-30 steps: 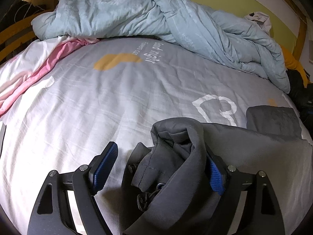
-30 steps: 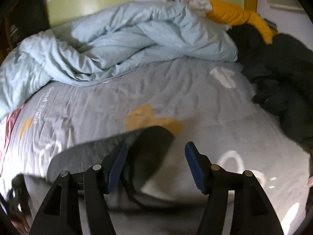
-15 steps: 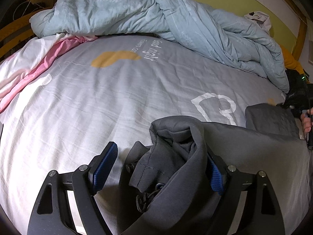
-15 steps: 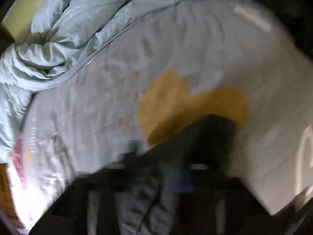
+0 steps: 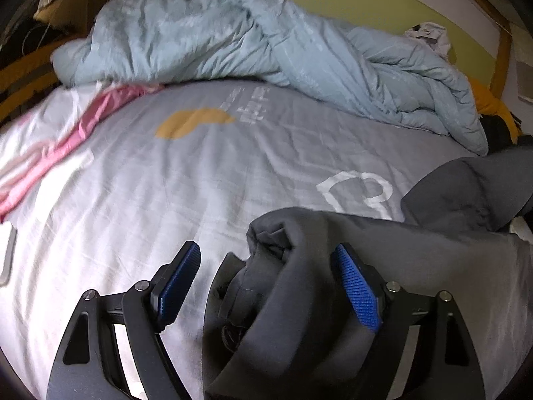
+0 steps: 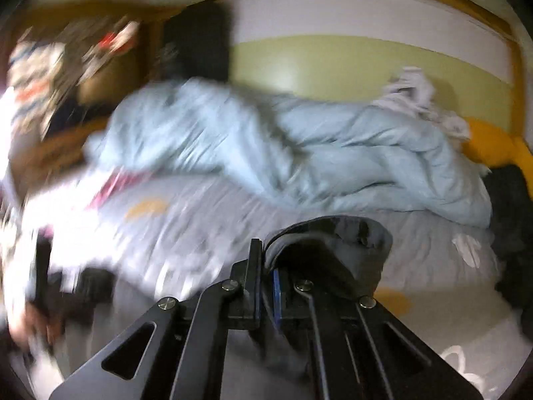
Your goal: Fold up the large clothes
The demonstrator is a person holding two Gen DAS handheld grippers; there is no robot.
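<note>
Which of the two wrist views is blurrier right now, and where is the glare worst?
Right wrist view: heavy motion smear over the light blue duvet and the clutter at far left, blown-out white glare low on the left; the right gripper, shut on the dark grey garment, stays sharp. Left wrist view: mostly crisp, fisheye-bowed, with the bedsheet overexposed at left.

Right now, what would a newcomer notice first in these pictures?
First, the dark grey garment bunched at the near edge of the bed, with the open left gripper around its folds. The right gripper is shut on its cuff. Behind, a crumpled light blue duvet lies along the headboard side.
</note>
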